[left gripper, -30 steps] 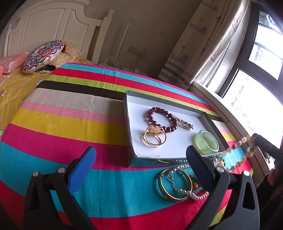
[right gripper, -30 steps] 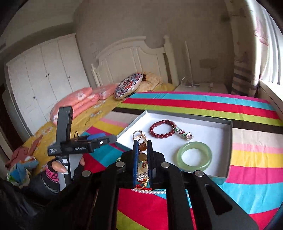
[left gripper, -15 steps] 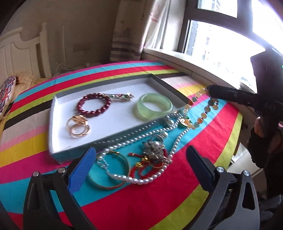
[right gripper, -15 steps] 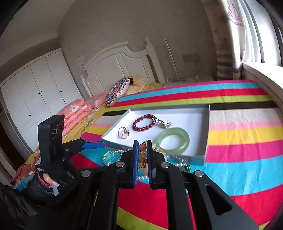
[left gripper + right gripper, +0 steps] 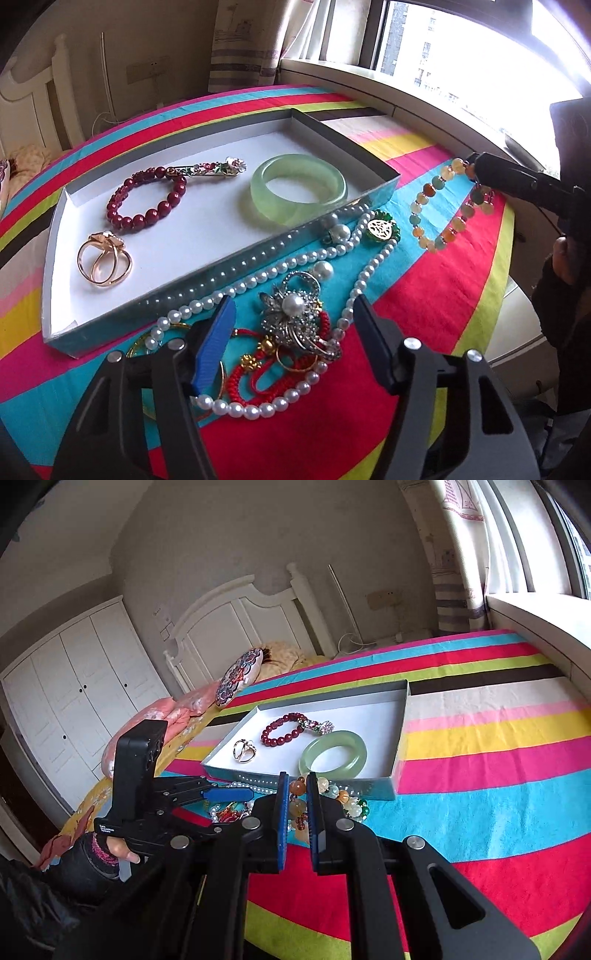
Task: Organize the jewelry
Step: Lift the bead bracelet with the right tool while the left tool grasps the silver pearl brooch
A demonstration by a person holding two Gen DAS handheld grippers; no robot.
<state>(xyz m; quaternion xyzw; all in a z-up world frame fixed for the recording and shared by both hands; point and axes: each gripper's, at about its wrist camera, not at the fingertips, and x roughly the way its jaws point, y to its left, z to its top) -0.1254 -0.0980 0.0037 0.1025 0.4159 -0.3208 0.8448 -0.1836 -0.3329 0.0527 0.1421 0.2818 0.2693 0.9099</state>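
Observation:
A shallow white tray (image 5: 207,221) (image 5: 400,716) holds a dark red bead bracelet (image 5: 147,199) (image 5: 282,733), a green jade bangle (image 5: 299,186) (image 5: 334,755) and gold rings (image 5: 103,262) (image 5: 243,751). In front of it lies a heap: a pearl necklace (image 5: 258,277), a silver pearl brooch (image 5: 293,314), a red cord bracelet (image 5: 266,373) and a green pendant (image 5: 382,230). My left gripper (image 5: 291,334) is open, low over the brooch. My right gripper (image 5: 296,792) (image 5: 474,170) is shut on a multicoloured stone bead bracelet (image 5: 448,206) (image 5: 334,794), which hangs right of the tray.
Everything lies on a striped bedspread (image 5: 480,738). A window sill (image 5: 424,96) runs along the right, a white headboard (image 5: 236,627) and patterned cushion (image 5: 238,677) stand behind. The bed's edge (image 5: 509,280) is close to the right gripper.
My left gripper has swung from the tray's left side toward the heap and has come down close over the brooch, its jaws narrower. My right gripper still holds the bead bracelet.

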